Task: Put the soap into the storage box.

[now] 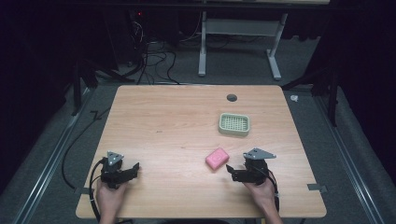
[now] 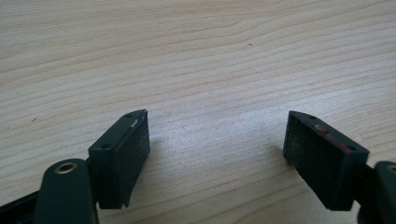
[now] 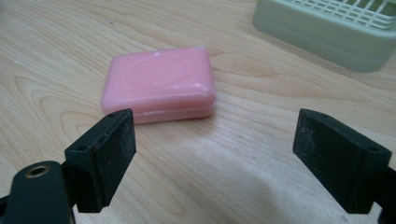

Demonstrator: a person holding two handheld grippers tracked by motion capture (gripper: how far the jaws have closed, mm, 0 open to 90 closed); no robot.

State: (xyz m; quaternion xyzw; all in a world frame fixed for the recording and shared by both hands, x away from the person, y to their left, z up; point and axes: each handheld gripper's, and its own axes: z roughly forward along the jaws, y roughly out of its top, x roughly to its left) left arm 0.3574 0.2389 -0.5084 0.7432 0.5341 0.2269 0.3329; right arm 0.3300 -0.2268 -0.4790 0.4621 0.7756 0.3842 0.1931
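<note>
A pink bar of soap (image 1: 217, 158) lies flat on the wooden table (image 1: 177, 121), right of centre near the front. Behind it sits a pale green soap dish (image 1: 234, 124) with a slotted grid top. My right gripper (image 1: 232, 173) rests on the table just right of the soap, jaws open and empty. In the right gripper view the soap (image 3: 159, 83) lies just beyond the left jaw, and the dish (image 3: 327, 28) is at the upper right. My left gripper (image 1: 133, 169) rests at the front left, open, with bare wood between its jaws (image 2: 217, 154).
A dark round grommet hole (image 1: 231, 98) sits near the table's far edge. Beyond the table stand a white desk frame (image 1: 238, 42) and tangled cables (image 1: 154, 56) on grey carpet. A hand holds each gripper at the front edge.
</note>
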